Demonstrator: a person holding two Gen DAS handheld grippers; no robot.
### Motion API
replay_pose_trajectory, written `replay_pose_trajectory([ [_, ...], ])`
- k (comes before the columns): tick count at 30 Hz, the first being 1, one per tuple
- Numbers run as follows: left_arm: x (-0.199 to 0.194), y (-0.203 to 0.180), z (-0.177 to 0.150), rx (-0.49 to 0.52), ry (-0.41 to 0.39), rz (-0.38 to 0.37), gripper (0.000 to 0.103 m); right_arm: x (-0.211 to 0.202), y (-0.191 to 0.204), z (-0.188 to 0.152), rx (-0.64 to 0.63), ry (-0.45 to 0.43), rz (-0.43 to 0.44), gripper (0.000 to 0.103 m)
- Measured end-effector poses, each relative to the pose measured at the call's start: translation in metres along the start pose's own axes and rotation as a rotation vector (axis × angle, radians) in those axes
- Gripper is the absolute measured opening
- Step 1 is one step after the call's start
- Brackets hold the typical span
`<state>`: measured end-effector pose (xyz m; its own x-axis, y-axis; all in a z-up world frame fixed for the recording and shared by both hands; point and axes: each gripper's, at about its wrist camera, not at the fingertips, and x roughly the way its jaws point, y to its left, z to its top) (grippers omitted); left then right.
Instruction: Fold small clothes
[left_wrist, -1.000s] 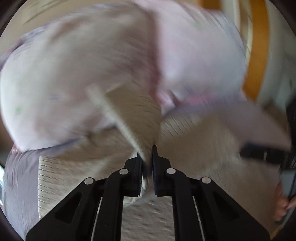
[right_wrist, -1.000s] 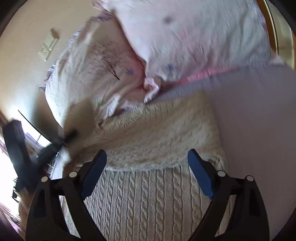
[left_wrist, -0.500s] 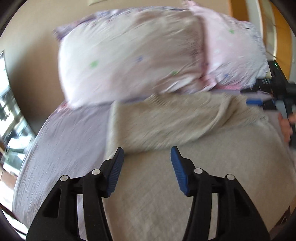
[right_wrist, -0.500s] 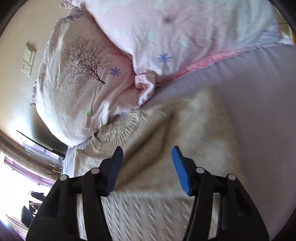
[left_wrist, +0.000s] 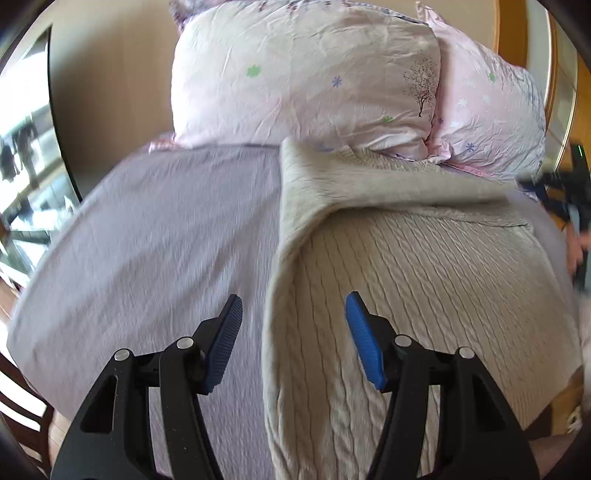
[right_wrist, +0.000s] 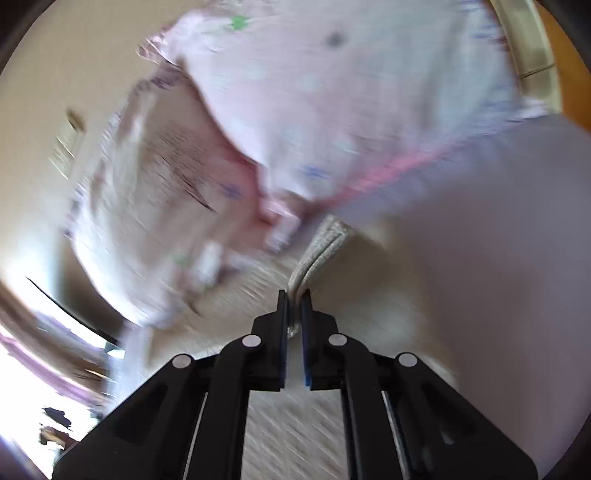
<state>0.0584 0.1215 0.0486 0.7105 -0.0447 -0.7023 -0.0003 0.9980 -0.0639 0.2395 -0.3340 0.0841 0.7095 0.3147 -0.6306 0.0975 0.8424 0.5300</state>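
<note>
A smooth lilac sheet (left_wrist: 155, 236) covers the bed. Two crinkly pink pillows (left_wrist: 306, 74) sit far ahead of the left gripper (left_wrist: 293, 339), whose fingers gape wide with nothing in them. One bumpy cream knit sweater (left_wrist: 406, 266) lies just ahead, folded over. The right gripper (right_wrist: 294, 306) pinches its edge (very blurry view).
</note>
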Motion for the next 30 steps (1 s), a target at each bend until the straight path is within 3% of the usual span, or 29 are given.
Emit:
replay_pose_trajectory([
  [2, -0.002, 0.006, -0.009, -0.03, 0.014, -0.037, 0.061, -0.019, -0.026, -0.024, 0.023, 0.049, -0.062, 0.037],
  [3, -0.003, 0.008, -0.014, -0.042, 0.023, -0.055, 0.062, -0.026, -0.034, -0.031, 0.037, 0.057, -0.065, 0.061],
  [4, -0.004, 0.011, -0.02, -0.053, 0.034, -0.072, 0.063, -0.041, -0.044, -0.042, 0.046, 0.055, -0.065, 0.073],
  [8, -0.007, 0.013, -0.037, -0.06, 0.079, -0.122, 0.063, -0.089, -0.07, -0.078, 0.002, 0.061, -0.095, 0.073],
  [11, -0.013, 0.014, -0.048, -0.06, 0.079, -0.146, 0.063, -0.1, -0.088, -0.103, 0.013, 0.155, -0.083, 0.07],
  [12, -0.016, 0.014, -0.051, -0.065, 0.075, -0.159, 0.063, -0.11, -0.091, -0.114, -0.007, 0.146, -0.057, 0.068],
  [13, -0.018, 0.015, -0.053, -0.073, 0.073, -0.174, 0.062, -0.115, -0.09, -0.122, -0.022, 0.161, -0.052, 0.062],
  [18, -0.032, 0.01, -0.069, -0.083, 0.08, -0.231, 0.04, -0.131, -0.082, -0.162, -0.077, 0.273, 0.136, 0.047],
  [19, -0.034, 0.009, -0.072, -0.088, 0.086, -0.237, 0.031, -0.133, -0.08, -0.17, -0.092, 0.3, 0.179, 0.024],
  [20, -0.036, 0.009, -0.075, -0.095, 0.097, -0.245, 0.016, -0.132, -0.078, -0.179, -0.098, 0.351, 0.228, 0.01],
  [21, -0.035, 0.01, -0.076, -0.103, 0.11, -0.26, 0.008, -0.132, -0.077, -0.181, -0.1, 0.365, 0.245, 0.008],
  [25, -0.037, 0.014, -0.069, -0.136, 0.116, -0.317, 0.007, -0.154, -0.076, -0.162, -0.048, 0.228, 0.382, 0.007],
  [30, -0.04, 0.043, -0.02, -0.278, 0.02, -0.429, 0.007, -0.172, -0.075, -0.115, 0.03, 0.049, 0.491, 0.007],
])
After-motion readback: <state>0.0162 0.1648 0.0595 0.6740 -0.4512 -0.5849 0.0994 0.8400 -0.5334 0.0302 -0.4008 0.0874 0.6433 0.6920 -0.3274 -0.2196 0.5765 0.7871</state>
